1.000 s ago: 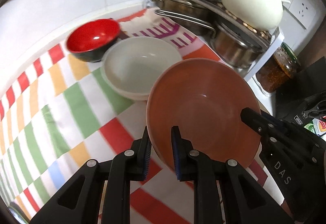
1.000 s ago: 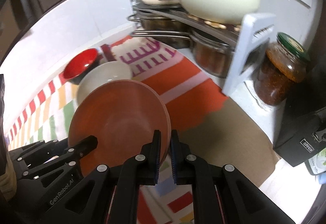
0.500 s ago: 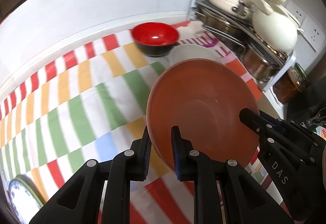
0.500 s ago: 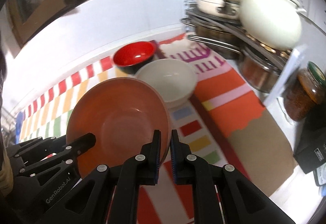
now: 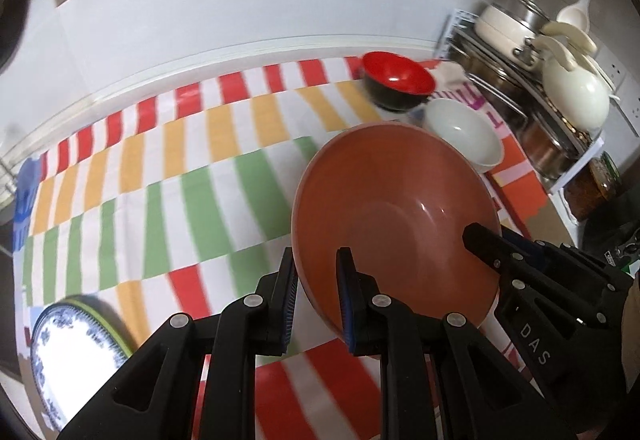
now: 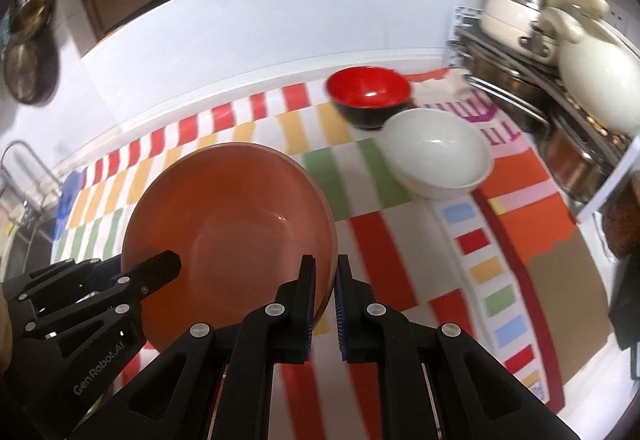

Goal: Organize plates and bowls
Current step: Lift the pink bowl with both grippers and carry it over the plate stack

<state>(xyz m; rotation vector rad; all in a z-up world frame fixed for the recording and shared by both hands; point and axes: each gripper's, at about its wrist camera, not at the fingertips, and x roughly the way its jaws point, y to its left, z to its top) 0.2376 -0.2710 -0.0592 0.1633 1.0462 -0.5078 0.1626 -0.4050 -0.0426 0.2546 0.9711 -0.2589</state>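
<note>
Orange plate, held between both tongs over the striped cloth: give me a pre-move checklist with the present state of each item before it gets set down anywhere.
1. Left tongs shut on the orange plate rim: ok.
2. Right tongs shut on the opposite rim: ok.
3. Plate empty, nothing to spill: ok.
4. Plate clear of the white bowl and red bowl: ok, both sit beyond it on the striped cloth.
5. Blue-patterned plate free as a stacking spot: cannot tell, it is only partly in view at the edge.
6. Plate level: not ok, it looks tilted.
</note>
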